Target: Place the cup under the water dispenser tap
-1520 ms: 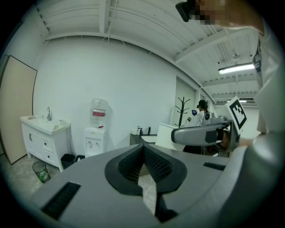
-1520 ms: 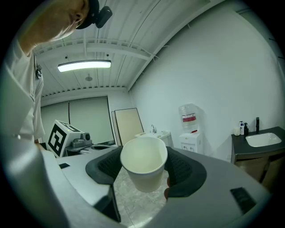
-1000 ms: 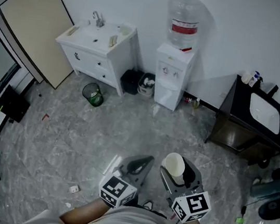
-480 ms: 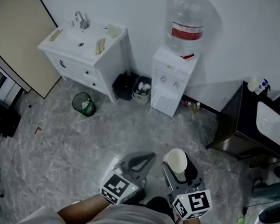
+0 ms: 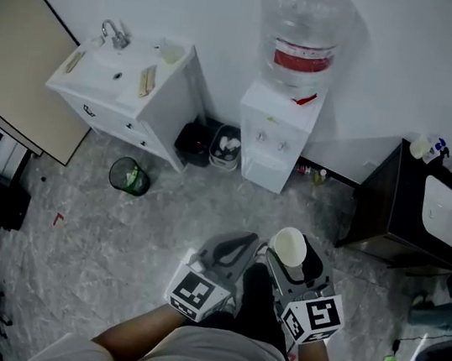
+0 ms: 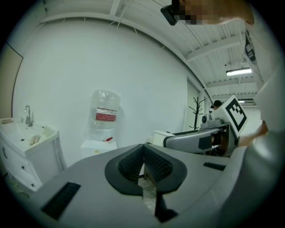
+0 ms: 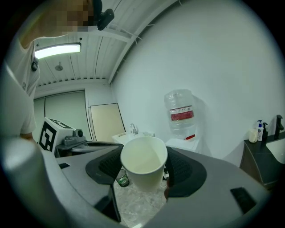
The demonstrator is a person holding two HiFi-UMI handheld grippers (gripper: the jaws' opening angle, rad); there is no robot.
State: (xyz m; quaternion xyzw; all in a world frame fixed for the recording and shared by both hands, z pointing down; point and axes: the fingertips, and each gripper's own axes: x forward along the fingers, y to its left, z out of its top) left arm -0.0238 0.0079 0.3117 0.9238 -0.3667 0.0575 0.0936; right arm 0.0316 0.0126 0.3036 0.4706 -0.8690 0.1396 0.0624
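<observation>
A white paper cup (image 5: 289,247) (image 7: 142,163) stands upright between the jaws of my right gripper (image 5: 291,262) (image 7: 143,169), which is shut on it. It looks empty inside. My left gripper (image 5: 229,252) (image 6: 143,167) is beside it, shut with nothing between its pads. The white water dispenser (image 5: 274,134) (image 7: 180,118) (image 6: 101,122), with a clear bottle on top, stands against the far wall ahead. Its taps (image 5: 271,141) are on the front panel, well apart from the cup.
A white sink cabinet (image 5: 129,92) stands left of the dispenser, with a black bin (image 5: 191,141) and a small basket (image 5: 225,147) between them. A green wire bin (image 5: 128,175) sits on the marble floor. A dark vanity (image 5: 416,216) is at the right.
The view has moved closer to the dispenser, which now looks larger and nearer. Both grippers keep their pose, with the cup still held in the right one.
</observation>
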